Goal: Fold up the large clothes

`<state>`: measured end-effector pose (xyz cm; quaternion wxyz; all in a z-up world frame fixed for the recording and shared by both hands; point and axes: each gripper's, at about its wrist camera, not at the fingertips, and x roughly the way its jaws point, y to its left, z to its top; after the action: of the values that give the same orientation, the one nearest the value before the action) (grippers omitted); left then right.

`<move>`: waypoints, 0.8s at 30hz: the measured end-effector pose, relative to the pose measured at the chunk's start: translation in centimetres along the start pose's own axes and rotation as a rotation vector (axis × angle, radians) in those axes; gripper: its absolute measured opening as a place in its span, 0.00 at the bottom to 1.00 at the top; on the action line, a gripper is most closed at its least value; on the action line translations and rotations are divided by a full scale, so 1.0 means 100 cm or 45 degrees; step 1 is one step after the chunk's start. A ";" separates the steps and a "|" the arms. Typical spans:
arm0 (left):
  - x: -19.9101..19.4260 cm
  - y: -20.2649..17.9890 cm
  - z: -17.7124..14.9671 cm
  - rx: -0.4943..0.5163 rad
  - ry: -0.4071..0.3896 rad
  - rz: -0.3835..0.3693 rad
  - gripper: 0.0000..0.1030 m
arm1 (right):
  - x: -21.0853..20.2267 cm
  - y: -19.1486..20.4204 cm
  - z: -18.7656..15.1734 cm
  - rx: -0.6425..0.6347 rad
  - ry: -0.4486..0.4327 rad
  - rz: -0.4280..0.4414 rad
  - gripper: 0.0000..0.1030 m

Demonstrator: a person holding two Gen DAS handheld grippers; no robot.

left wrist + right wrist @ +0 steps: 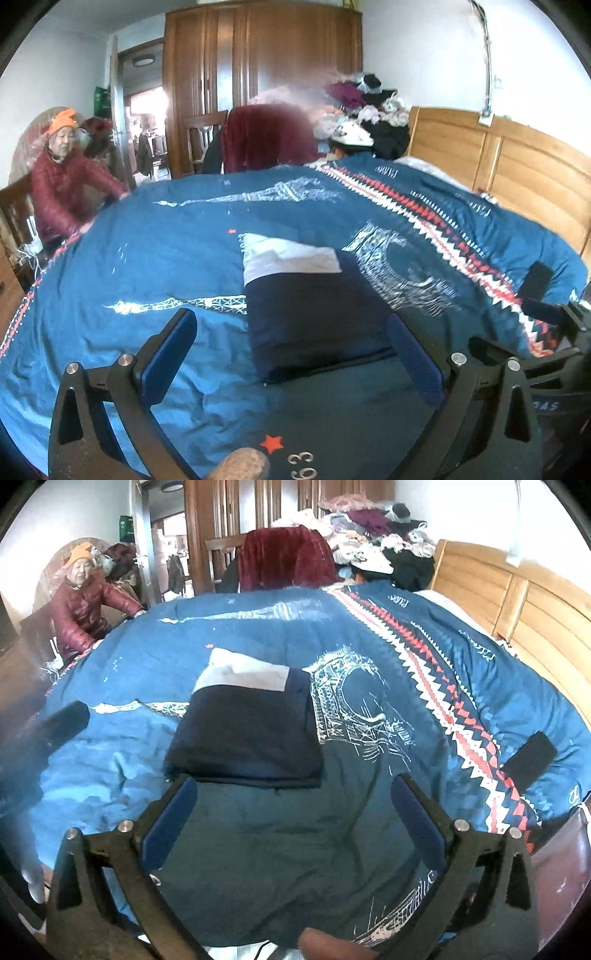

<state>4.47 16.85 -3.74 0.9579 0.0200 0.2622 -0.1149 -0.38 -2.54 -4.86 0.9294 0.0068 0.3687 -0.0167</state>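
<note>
Currently, left to right:
person: red jacket [62,188], far left of both hand-held grippers, hands on the bed edge
left hand-held gripper [291,354]: fingers apart, holding nothing
folded garment [310,314]: dark navy with a white end, flat on the blue quilt [147,251], just ahead between the left fingers
right hand-held gripper [293,819]: fingers apart, empty; garment [247,734] just beyond its tips, toward the left finger
headboard [509,162]: wooden, far right
</note>
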 end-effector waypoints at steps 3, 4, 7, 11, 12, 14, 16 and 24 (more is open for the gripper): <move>-0.014 -0.005 -0.002 -0.007 -0.005 0.021 1.00 | -0.009 0.002 0.001 0.001 -0.018 0.005 1.00; -0.020 -0.006 -0.003 -0.007 -0.012 0.032 1.00 | -0.012 0.003 0.002 0.005 -0.022 0.010 1.00; -0.028 -0.006 -0.001 -0.021 -0.006 0.044 1.00 | -0.020 0.002 0.005 0.020 -0.041 0.014 1.00; -0.042 -0.005 0.004 -0.033 -0.041 0.041 1.00 | -0.044 -0.002 0.006 0.046 -0.118 0.008 1.00; -0.046 -0.006 0.006 -0.027 -0.049 0.045 1.00 | -0.050 -0.004 0.005 0.053 -0.139 0.003 1.00; -0.052 -0.009 0.008 -0.014 -0.064 0.058 1.00 | -0.061 -0.006 0.004 0.063 -0.175 -0.014 1.00; -0.059 -0.012 0.010 -0.002 -0.087 0.063 1.00 | -0.070 -0.006 0.002 0.061 -0.201 -0.028 1.00; -0.071 -0.019 0.013 -0.003 -0.091 0.053 1.00 | -0.080 -0.007 0.003 0.047 -0.222 -0.039 1.00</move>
<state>-1.28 16.34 1.00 0.9689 0.0200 0.2276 -0.0954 -5.99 -3.01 0.84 0.9573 0.0171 0.2862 -0.0382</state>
